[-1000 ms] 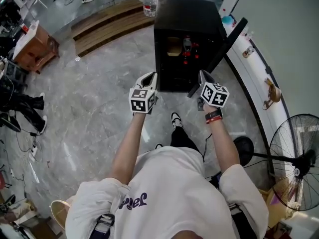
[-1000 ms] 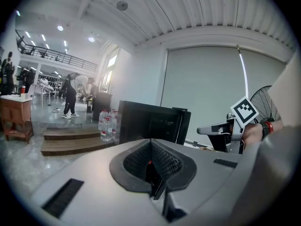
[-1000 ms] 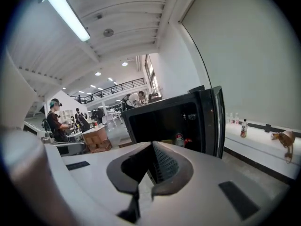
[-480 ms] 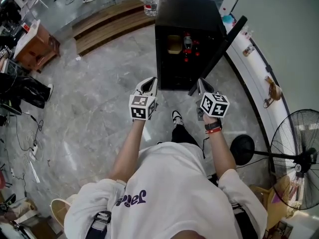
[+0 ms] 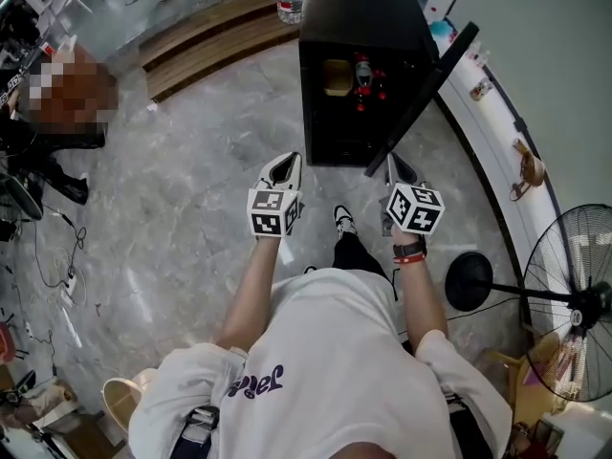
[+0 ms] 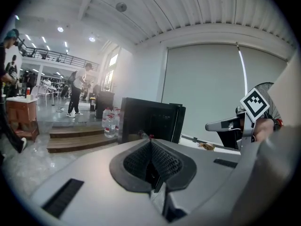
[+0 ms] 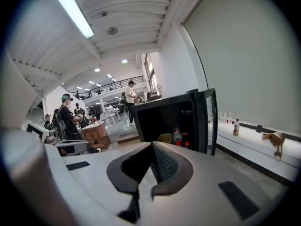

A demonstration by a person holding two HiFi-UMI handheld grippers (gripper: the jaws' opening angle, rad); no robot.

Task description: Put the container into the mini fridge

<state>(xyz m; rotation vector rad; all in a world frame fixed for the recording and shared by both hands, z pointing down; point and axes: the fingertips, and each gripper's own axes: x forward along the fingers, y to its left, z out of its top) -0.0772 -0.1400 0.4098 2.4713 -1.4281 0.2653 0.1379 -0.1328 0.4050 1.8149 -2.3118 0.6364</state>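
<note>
The left gripper and right gripper are closed and empty. Ahead, the open mini fridge holds a yellowish container, its shape unclear in the dim interior.

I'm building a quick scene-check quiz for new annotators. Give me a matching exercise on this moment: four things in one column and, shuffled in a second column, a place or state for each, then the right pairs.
Column one
1. mini fridge door
2. right gripper
3. pedestal fan
4. yellowish container

Column two
A. on a shelf inside the mini fridge
B. jaws shut, nothing between them
C. swung open
D. standing at the far right edge of the head view

Pairs: 1-C, 2-B, 3-D, 4-A
</note>
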